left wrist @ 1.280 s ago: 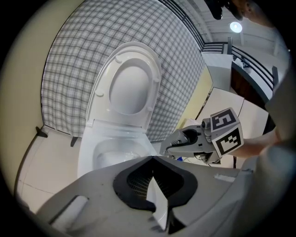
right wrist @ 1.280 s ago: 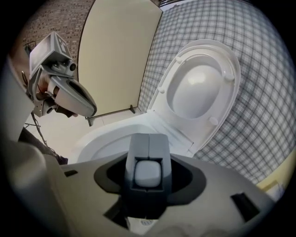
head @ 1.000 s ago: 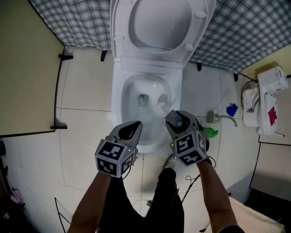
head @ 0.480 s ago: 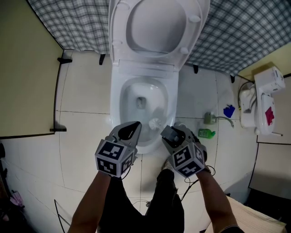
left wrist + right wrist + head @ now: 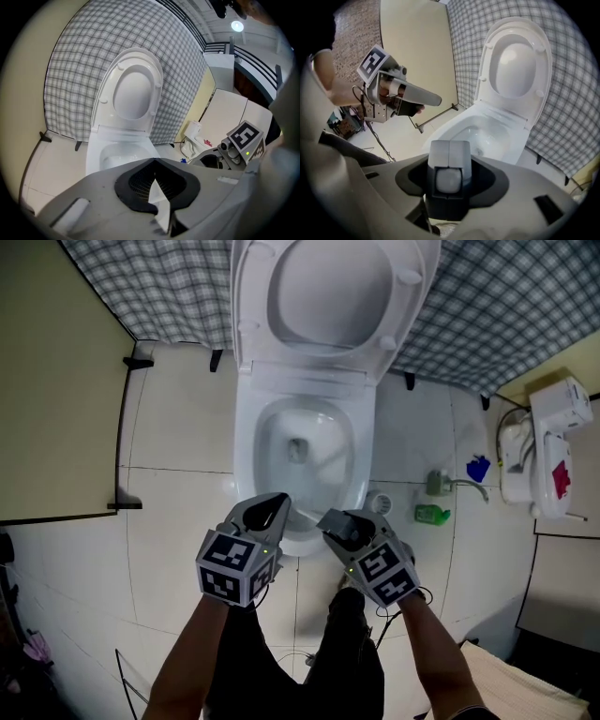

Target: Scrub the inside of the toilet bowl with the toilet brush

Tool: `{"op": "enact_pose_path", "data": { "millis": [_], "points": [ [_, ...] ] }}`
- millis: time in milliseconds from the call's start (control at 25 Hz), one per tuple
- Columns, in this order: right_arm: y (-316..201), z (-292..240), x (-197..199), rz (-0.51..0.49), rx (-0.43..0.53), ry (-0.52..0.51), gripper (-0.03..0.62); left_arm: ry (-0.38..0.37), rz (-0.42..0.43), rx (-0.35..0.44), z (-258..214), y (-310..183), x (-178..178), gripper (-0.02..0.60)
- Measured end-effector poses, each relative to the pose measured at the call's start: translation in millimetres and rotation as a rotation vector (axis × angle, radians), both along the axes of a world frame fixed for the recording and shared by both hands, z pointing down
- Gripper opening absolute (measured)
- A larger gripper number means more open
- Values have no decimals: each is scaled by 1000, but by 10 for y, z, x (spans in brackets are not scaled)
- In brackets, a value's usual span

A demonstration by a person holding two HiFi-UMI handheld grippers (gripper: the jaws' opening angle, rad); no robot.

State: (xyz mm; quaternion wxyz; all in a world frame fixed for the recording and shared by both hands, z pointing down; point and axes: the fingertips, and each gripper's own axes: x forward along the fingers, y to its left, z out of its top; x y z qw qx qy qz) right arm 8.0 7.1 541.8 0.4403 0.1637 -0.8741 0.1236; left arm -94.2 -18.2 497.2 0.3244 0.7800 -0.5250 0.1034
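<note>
**At the near rim of the bowl [image 5: 248, 442]: brush [image 5: 449, 178] waiting on its next stroke**

Between the jaws of the right claw [image 5: 339, 524], the grey handle of the brush is sitting firmly pinched, its blunt end facing back along the claw. That claw is pointing steeply down, just over the front lip of the bowl. The bristle end is lying beyond the jaws, and neither the head view nor the right gripper view is showing it clearly.

Beside it, the left claw [image 5: 272, 507] is hovering with its jaws pressed together on nothing, its tip close to the same front lip. Ahead, the bowl is standing open with water at the bottom. The lid [image 5: 328, 287] is leaning up against the checked wall [image 5: 141, 277]. A green bottle [image 5: 431, 514] is lying on the pale floor [image 5: 178, 512], to the right of the toilet.

The work is looking like mid-scrub, with the brush at the near edge, not deep in the bowl. The next move is probably calling for the right hand to push forward and tip down until bristles are meeting porcelain, then to sweep round the inner wall. The left claw needs only to be staying clear.
</note>
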Motion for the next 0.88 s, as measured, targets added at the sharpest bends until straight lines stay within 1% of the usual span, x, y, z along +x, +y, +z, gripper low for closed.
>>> {"op": "enact_pose_path", "data": {
  "millis": [160, 280, 520, 640, 720, 800, 880],
  "points": [
    [-71, 175, -103, 89, -33, -80, 222, -4, -11, -23, 104, 77, -105, 8],
    [-232, 326, -140, 171, -27, -126, 222, -2, -10, -38, 167, 93, -123, 8],
    [-608, 529, -298, 267, 54, -160, 222, 1, 0, -39, 264, 78, -116, 8],
    [-791, 653, -295, 322, 73, -179, 222, 1, 3, -49, 296, 80, -120, 8],
    [-938, 647, -283, 359, 82, -209, 222, 0, 3, -55, 314, 63, -135, 8],
    [-1064, 597, -312, 374, 95, -236, 222, -1, 2, -56, 334, 45, -158, 8],
    [-1156, 559, -359, 369, 110, -248, 222, -2, -1, -59, 359, 35, -176, 8]
  ]
}}
